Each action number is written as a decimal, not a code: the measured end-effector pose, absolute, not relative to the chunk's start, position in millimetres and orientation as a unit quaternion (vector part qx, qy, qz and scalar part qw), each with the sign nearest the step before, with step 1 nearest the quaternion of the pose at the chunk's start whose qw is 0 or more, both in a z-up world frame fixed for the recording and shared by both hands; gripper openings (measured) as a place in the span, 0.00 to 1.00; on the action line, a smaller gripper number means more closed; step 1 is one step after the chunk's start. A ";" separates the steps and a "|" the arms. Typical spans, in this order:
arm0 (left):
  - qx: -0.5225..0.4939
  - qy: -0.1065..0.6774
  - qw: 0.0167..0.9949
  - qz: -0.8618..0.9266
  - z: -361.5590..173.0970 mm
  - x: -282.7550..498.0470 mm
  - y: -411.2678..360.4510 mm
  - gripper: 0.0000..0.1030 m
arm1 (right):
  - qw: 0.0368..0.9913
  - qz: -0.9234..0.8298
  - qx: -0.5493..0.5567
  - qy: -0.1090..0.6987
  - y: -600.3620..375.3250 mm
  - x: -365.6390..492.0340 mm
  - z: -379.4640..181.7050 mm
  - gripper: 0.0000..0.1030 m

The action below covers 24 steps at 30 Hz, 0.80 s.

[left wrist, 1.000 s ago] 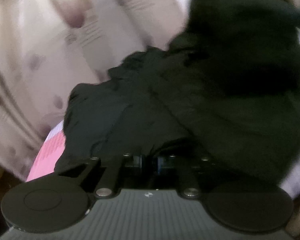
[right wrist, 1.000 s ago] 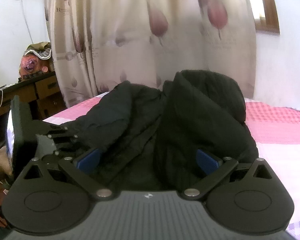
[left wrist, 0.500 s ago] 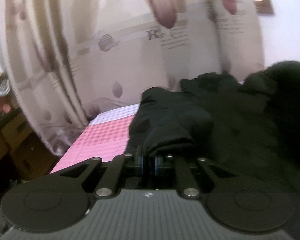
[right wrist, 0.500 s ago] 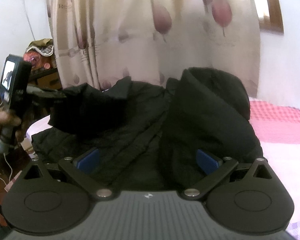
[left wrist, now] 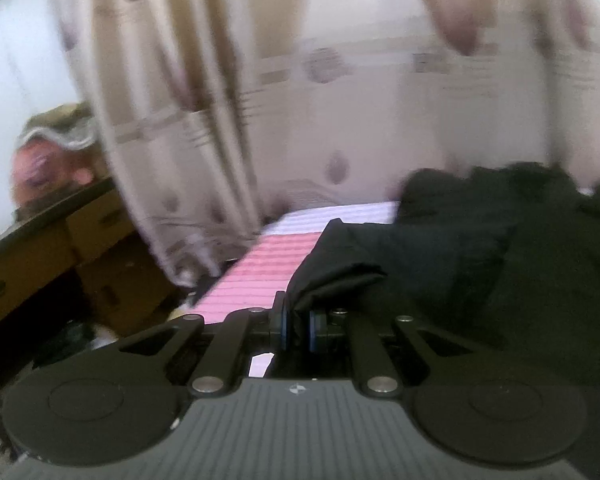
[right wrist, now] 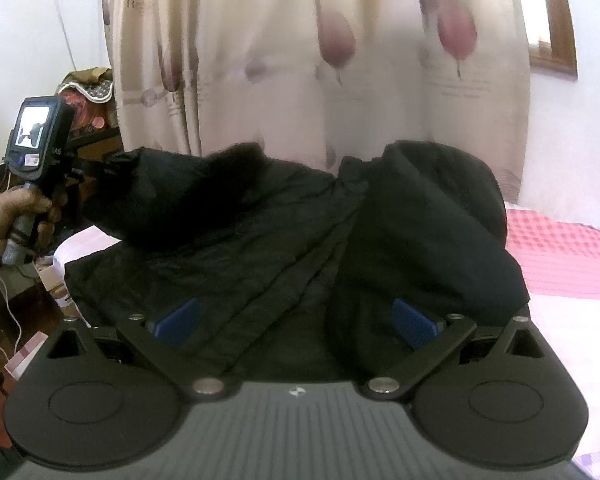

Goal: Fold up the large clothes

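1. Jacket (right wrist: 284, 236), black and padded, lies in a heap on the bed (right wrist: 572, 256) and fills the centre of the right wrist view; the bed cover is pink and white checked and shows at the right edge of the frame.
2. In the right wrist view, one end of the jacket, a sleeve (right wrist: 172, 196), is lifted toward the left of the frame and hangs above the rest of the cloth.
3. The left gripper (left wrist: 297, 322) has its two blue pads almost together, and a fold of the black sleeve (left wrist: 336, 276) is pinched between them, in the lower centre of the left wrist view.
4. In the right wrist view this same tool appears at the far left of the frame, and a hand (right wrist: 12, 220) holds it by the handle; a small lit screen is on its back.
5. The right gripper (right wrist: 296, 320) stands wide open at the bottom of its view, with one blue pad on each side of the frame's centre. The jacket lies beyond and between the pads, but they do not press on it.
6. A cream curtain (right wrist: 320, 60) with dark red leaf shapes hangs behind the bed, across the upper part of both views.
7. A brown wooden desk (left wrist: 52, 240) stands at the left of the left wrist view, which is blurred.
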<state>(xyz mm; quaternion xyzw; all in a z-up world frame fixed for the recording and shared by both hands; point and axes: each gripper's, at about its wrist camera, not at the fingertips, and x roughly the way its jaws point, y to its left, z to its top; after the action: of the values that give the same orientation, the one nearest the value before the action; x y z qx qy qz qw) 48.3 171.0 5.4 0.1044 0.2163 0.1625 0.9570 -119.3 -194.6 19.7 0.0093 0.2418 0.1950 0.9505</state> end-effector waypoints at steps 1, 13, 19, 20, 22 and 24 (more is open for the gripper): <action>0.099 0.215 0.955 0.181 6.7 50.8 181.7 0.14 | 0.950 0.195 0.008 0.242 -194.1 -118.8 20.0 1.00; 0.027 0.231 0.900 0.368 4.7 75.7 320.1 0.15 | 0.948 0.195 -0.004 0.251 -188.6 -114.7 21.5 1.00; 0.057 0.241 0.884 0.396 -18.5 94.1 340.2 0.56 | 0.954 0.183 -0.009 0.237 -189.1 -115.4 22.9 1.00; 0.057 0.235 0.886 0.396 -19.9 91.3 338.9 0.78 | 0.956 0.179 -0.009 0.231 -190.9 -116.9 24.1 1.00; 0.053 0.210 0.892 0.397 -21.7 86.4 336.5 0.98 | 0.962 0.167 -0.015 0.217 -194.9 -119.8 27.1 1.00; 0.054 0.186 0.901 0.388 -20.1 78.1 329.0 1.00 | 0.966 0.152 -0.025 0.207 -201.4 -122.1 28.8 1.00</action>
<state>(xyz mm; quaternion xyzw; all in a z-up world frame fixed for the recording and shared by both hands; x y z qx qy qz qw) 78.1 329.0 -20.1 0.0543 0.1861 0.3881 0.9010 -122.1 -201.4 28.8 -0.0251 0.2068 0.1522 0.9662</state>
